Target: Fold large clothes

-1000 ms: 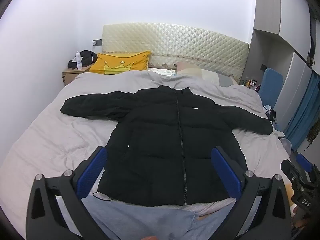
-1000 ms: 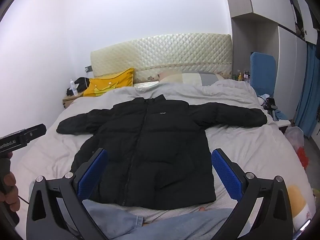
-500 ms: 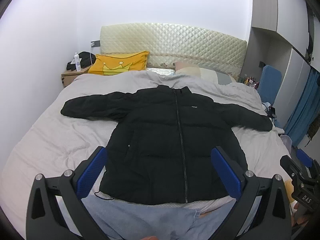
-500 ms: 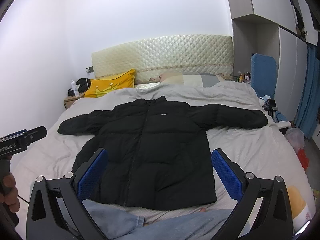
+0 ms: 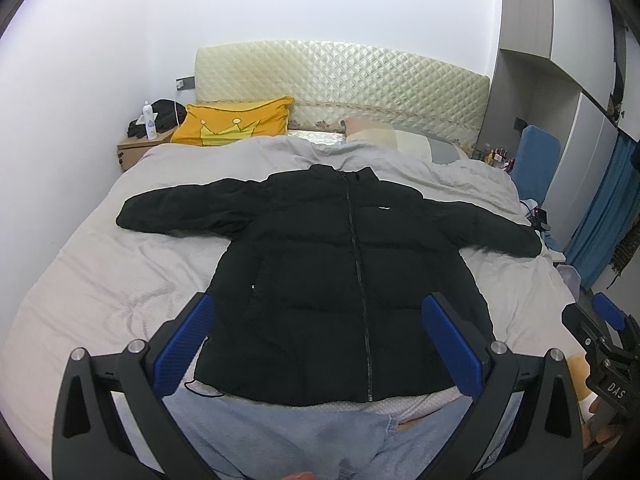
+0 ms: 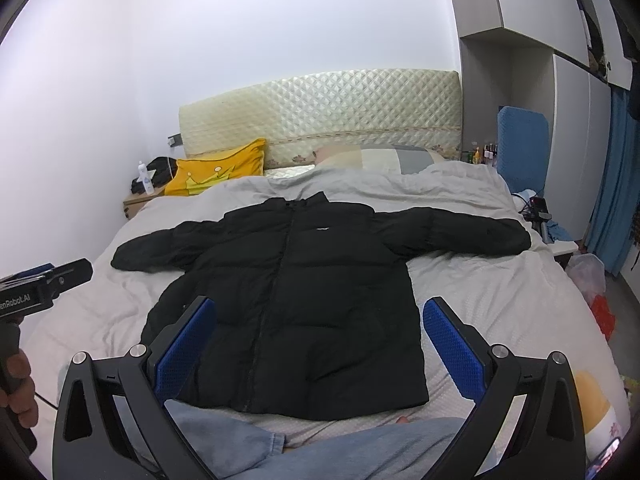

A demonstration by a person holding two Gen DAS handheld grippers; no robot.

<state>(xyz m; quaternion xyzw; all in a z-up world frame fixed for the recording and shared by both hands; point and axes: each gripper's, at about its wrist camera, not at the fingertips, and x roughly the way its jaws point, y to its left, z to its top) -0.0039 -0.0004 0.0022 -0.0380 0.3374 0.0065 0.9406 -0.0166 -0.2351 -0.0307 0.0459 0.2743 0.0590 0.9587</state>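
1. Closest in, a stretch of light blue denim (image 5: 280, 436) runs along the bottom edge, cut off by both frames; hard to say just what it is.
2. The left claw (image 5: 320, 340) hangs above the near end of the bed, jaws spread wide, blue pads (image 5: 186, 344) bare, nothing held.
3. The right claw (image 6: 320, 340) matches it: jaws wide apart, gripping nothing, off the fabric.
4. Between and beyond both sets of pads lies the black puffer jacket (image 5: 344, 280), flat on the pale grey bedcover (image 5: 100, 280), front up, zipped, hem nearest the claws, collar toward the far end.
5. Its sleeves stretch out left and right; the right cuff reaches the bed's right edge.
6. Each claw shows only partly at the margin of the other's view.
7. Farther back, a yellow crown pillow (image 5: 236, 126) at far left, and a pale pillow (image 5: 384, 136) half tucked under the cover.
8. Behind them a cream quilted headboard (image 5: 340, 80) against a white wall (image 5: 280, 4).
9. Far left, a small nightstand (image 5: 138, 148) with a white bottle and dark bundle, too small to read.
10. Far right, grey wardrobes (image 6: 568, 120), a blue chair back (image 6: 522, 140) and a blue curtain (image 6: 616, 184), warped by the lens.
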